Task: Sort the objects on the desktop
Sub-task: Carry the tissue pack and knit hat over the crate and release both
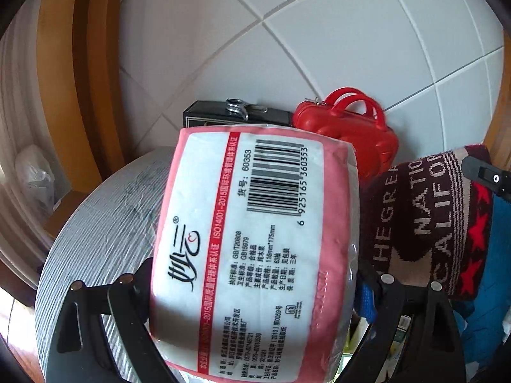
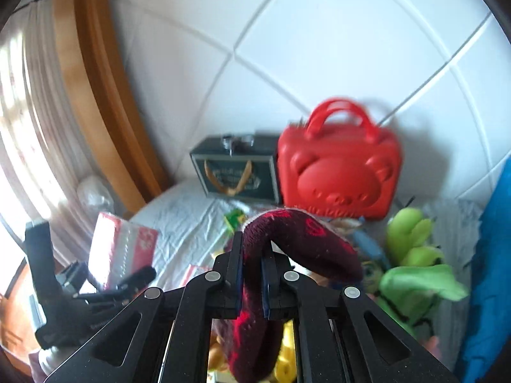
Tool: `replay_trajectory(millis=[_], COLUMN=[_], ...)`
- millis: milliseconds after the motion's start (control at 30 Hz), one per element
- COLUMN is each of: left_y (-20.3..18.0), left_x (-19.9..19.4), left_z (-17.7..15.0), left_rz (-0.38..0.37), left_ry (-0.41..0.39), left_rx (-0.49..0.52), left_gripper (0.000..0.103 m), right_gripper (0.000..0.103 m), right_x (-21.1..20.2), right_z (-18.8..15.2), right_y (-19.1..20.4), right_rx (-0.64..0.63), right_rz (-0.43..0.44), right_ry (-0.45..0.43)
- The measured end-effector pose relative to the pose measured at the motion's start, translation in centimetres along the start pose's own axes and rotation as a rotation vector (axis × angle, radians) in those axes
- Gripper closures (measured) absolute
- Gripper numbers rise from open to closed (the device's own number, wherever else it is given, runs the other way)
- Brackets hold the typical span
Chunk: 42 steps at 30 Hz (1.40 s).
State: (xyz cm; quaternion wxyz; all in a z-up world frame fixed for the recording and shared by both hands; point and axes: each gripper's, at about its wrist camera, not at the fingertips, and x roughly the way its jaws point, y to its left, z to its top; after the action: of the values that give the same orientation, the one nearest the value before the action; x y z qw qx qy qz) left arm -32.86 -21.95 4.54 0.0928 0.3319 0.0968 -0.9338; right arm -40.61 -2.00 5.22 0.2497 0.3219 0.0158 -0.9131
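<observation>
A pink and white tissue pack (image 1: 255,239) with a barcode label fills the left wrist view. My left gripper (image 1: 252,287) is shut on it across its width and holds it above the table. Right of the pack hangs a dark red knitted piece (image 1: 424,223) with white letters and red stars. In the right wrist view, my right gripper (image 2: 254,249) is shut on a fold of that knitted piece (image 2: 306,242), which arches up and drapes down between the fingers. The tissue pack (image 2: 127,242) shows at the left of that view.
A red bear-faced handbag (image 2: 338,175) and a dark green box (image 2: 236,172) with a metal clip stand against the white tiled wall. A green plush toy (image 2: 412,255) and small items lie on the white-covered table (image 2: 182,217). Blue cloth (image 2: 491,271) hangs at the right; a wooden frame (image 2: 95,95) stands left.
</observation>
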Motion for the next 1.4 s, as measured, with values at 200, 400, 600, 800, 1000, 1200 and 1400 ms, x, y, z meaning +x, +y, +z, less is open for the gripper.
replay_trajectory(millis=[200, 400, 600, 800, 1000, 1200, 1400], left_y=[-4.7, -13.1, -24.0, -35.9, -47.5, -56.6, -60.8], left_x=[-5.4, -9.0, -12.1, -14.9, -16.3, -13.8, -9.2], left_z=[-0.5, -1.1, -1.7, -1.9, -2.0, -3.7, -5.9], left_rz=[-0.077, -0.169, -0.267, -0.362, -0.430, -0.398, -0.324], left_ry=[-0.042, -0.066, -0.094, -0.108, -0.084, 0.008, 0.132], left_rx=[0.043, 0.134, 0.230, 0.296, 0.363, 0.434, 0.458], left_gripper=[0.010, 0.010, 0.010, 0.010, 0.010, 0.010, 0.009], right_gripper=[0.094, 0.094, 0.094, 0.094, 0.095, 0.095, 0.094], right_x=[-9.1, -17.5, -26.2, -33.8, -38.2, -37.9, -35.4], right_z=[0.1, -0.3, -1.2, -2.2, -3.1, -5.5, -8.6], right_y=[-2.0, -6.9, -13.7, -22.0, -30.8, -39.7, -44.9], right_rx=[0.037, 0.094, 0.129, 0.157, 0.171, 0.215, 0.270], right_rz=[-0.071, -0.162, -0.267, -0.368, -0.430, -0.429, -0.381], right_ry=[-0.096, -0.161, -0.235, -0.275, -0.262, -0.153, -0.061])
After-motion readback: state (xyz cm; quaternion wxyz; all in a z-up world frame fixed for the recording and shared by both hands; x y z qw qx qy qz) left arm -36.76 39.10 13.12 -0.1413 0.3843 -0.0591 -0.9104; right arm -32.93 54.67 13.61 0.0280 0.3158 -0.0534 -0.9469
